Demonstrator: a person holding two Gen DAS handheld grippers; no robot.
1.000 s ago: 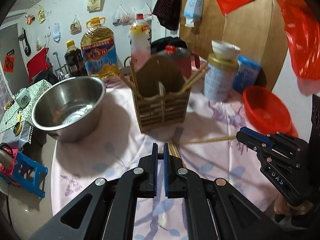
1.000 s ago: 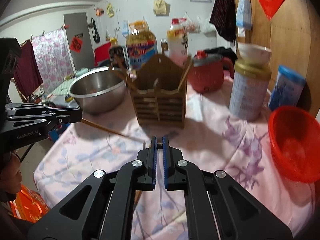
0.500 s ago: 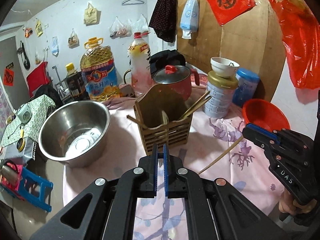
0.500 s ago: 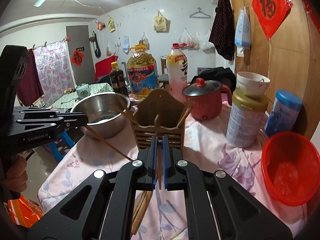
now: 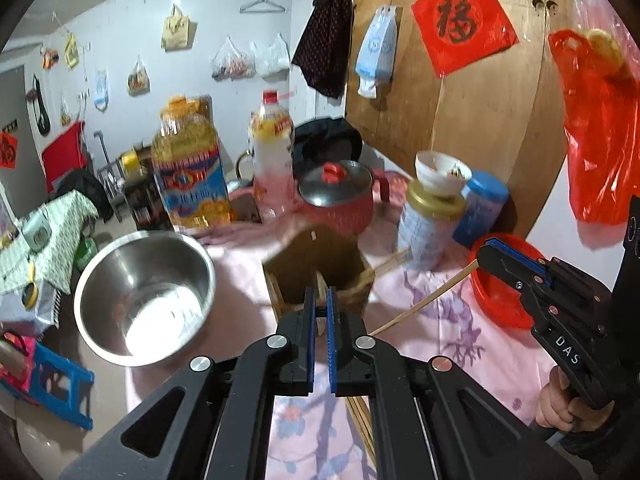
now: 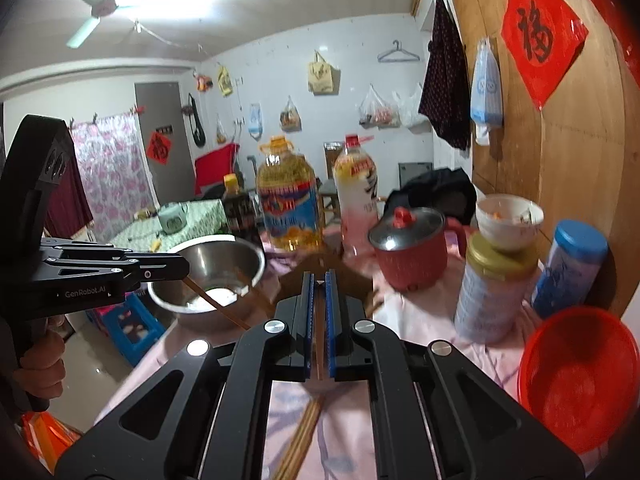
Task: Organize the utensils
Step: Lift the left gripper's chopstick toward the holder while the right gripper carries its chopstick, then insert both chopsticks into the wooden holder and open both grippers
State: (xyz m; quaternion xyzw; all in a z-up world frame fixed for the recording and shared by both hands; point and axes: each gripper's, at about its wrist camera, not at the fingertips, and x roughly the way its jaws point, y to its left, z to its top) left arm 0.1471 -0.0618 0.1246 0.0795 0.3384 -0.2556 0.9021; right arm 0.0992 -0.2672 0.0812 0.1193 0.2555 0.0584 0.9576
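Above the pink flowered tabletop (image 5: 472, 332), both hand-held grippers are clenched on thin wooden chopsticks. Left hand-held gripper (image 5: 320, 300) pinches chopsticks (image 5: 360, 420) that poke out underneath it. Right hand-held gripper (image 6: 318, 284) pinches chopsticks (image 6: 304, 436) too. Brown wooden utensil holder (image 5: 316, 260) stands just past them, beside the shiny metal bowl (image 5: 144, 296).

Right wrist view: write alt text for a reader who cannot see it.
The right gripper, shut on chopsticks, hangs above a wooden utensil holder on a pink floral tablecloth. The left gripper at left also holds chopsticks before a steel bowl.
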